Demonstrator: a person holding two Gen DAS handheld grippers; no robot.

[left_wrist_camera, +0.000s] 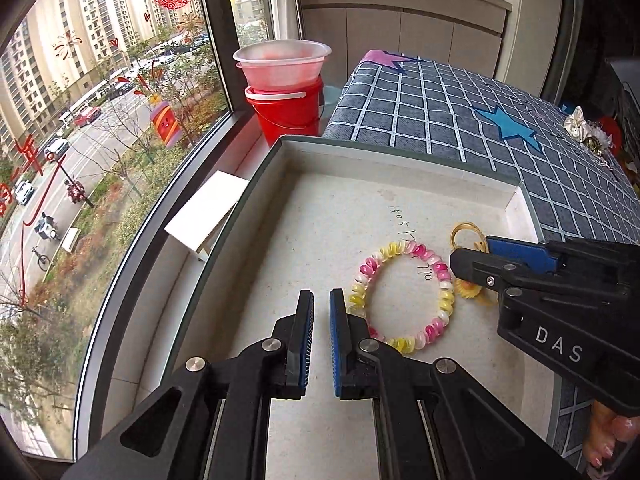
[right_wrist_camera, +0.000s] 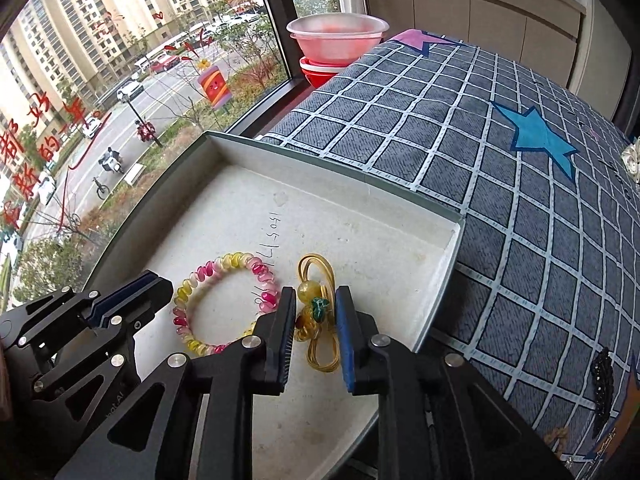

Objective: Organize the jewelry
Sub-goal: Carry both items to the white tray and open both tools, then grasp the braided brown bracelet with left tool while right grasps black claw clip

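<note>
Both pieces sat in the box lid [right_wrist_camera: 448, 264]: spiral bracelet [left_wrist_camera: 404, 300] and, beside it, yellow elastic hair tie [right_wrist_camera: 316, 312]. Left gripper [left_wrist_camera: 321, 316] was shut, empty, next to the bracelet. Right gripper [right_wrist_camera: 314, 320] stood partly open astride the tie's beads, pads not pressing. Judgement: lift right straight up, avoid snagging loops.

"DAS" on right hand-held gripper [left_wrist_camera: 466, 270], red Chinese characters (window glass [right_wrist_camera: 24, 152])

Lying inside the tray [right_wrist_camera: 440, 276]: coil bracelet [right_wrist_camera: 224, 304] at left, hair tie [right_wrist_camera: 316, 312] just beside it at right. Resting on the bed [right_wrist_camera: 500, 152], beside the window [right_wrist_camera: 120, 80].
</note>
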